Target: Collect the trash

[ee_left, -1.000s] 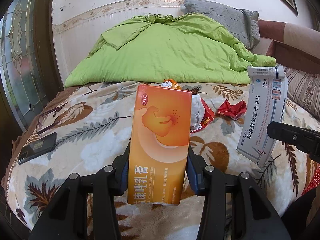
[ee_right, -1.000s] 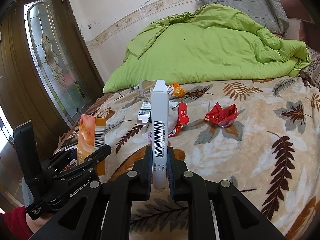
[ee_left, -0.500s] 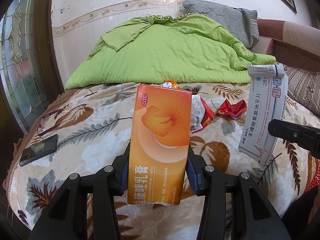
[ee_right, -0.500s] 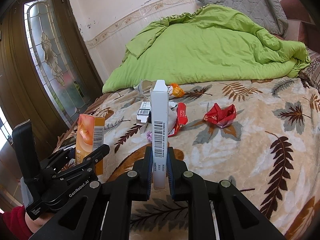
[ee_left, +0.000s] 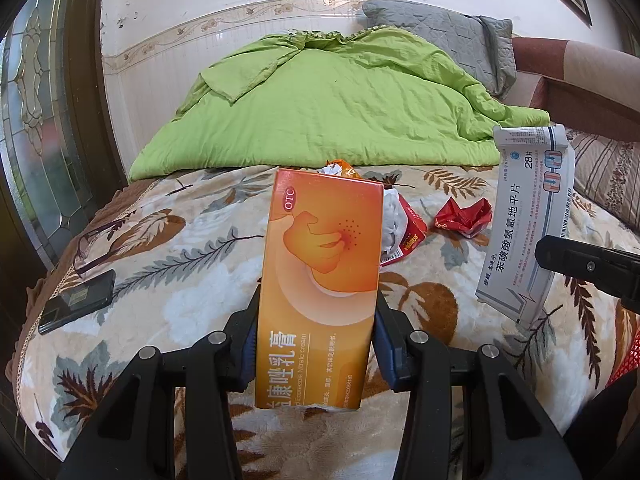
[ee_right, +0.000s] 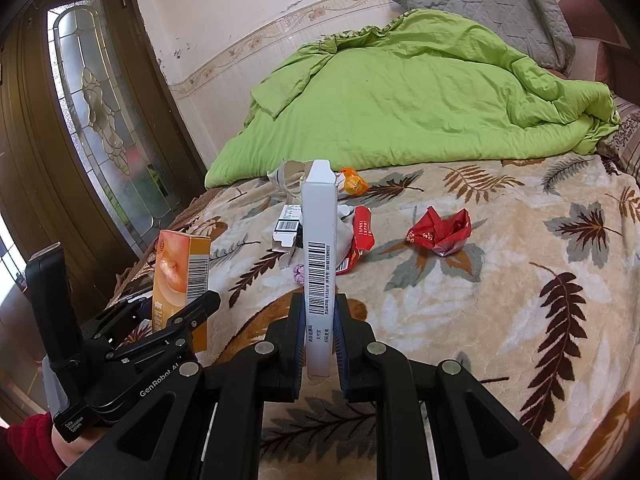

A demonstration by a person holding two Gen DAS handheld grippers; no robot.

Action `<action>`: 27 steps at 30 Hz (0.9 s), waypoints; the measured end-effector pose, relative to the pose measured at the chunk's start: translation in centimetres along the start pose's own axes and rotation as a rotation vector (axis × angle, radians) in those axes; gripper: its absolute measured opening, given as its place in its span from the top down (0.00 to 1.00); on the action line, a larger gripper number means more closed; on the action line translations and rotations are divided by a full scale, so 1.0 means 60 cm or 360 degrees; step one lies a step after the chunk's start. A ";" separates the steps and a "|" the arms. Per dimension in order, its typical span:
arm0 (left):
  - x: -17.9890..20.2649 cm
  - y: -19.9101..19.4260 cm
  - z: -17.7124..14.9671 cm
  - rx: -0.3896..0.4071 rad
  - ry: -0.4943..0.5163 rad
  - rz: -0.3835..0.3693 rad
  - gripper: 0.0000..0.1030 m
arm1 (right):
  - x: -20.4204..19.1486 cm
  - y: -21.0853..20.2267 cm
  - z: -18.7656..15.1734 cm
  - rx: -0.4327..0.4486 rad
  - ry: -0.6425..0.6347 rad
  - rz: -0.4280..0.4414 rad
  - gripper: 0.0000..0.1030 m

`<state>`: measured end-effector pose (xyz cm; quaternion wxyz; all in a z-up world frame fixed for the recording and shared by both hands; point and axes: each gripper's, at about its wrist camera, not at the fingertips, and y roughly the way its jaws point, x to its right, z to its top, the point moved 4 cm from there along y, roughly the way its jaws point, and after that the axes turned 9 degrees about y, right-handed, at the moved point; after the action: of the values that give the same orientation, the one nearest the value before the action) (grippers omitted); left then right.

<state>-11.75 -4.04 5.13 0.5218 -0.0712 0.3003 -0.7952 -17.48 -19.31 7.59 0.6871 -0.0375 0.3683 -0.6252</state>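
My left gripper is shut on an upright orange medicine box, held above the bed's near edge; the box also shows in the right wrist view. My right gripper is shut on a white medicine box held upright, edge on; its printed face shows in the left wrist view. On the leaf-patterned blanket lie a crumpled red wrapper, a red packet with white tissue, a small open carton and an orange wrapper.
A green quilt is heaped at the back of the bed with a grey pillow behind it. A black phone lies near the bed's left edge. A glass-panelled wooden door stands at the left.
Both grippers have drifted slightly back from the bed with their boxes still held. Nothing on the blanket has moved.
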 end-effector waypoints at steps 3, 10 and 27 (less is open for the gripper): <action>0.001 -0.001 0.000 0.0004 0.0001 0.0003 0.56 | 0.000 0.000 0.000 0.0001 0.0001 0.0001 0.86; 0.002 -0.002 -0.001 0.0003 0.0005 0.0001 0.56 | 0.001 -0.001 0.000 0.0002 0.0002 0.0002 0.86; 0.003 -0.002 0.001 0.0009 0.0018 0.0003 0.56 | 0.004 -0.002 0.002 0.0005 0.0004 0.0001 0.86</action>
<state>-11.88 -4.17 5.20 0.5211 -0.0650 0.3010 -0.7960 -17.56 -19.58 7.62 0.6869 -0.0356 0.3682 -0.6255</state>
